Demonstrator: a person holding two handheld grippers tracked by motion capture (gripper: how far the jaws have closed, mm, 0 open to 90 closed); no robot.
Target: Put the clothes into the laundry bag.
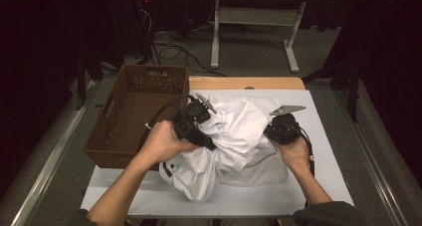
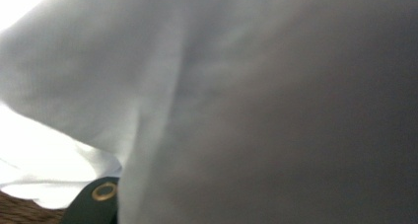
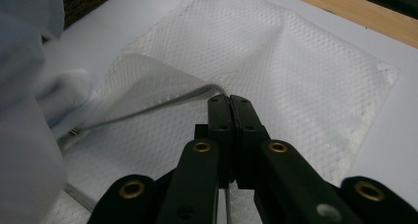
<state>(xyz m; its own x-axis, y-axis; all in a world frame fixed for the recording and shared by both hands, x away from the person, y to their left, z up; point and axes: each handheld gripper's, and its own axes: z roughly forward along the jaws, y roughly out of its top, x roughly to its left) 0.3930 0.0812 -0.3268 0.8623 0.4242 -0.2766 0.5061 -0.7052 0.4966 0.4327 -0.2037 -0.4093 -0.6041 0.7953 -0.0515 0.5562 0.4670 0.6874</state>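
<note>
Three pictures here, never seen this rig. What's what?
No robot: a person holds a two-jaw gripper in each hand. The high view looks down on the table. The other two pictures come from cameras riding on each gripper. On the table lie a white garment and a white mesh bag; a brown wicker basket stands at the left. The right gripper is shut on the mesh bag's zippered edge, lifting it. The left gripper is buried in the garment; its view is mostly cloth, so a grip can't be confirmed.
</note>
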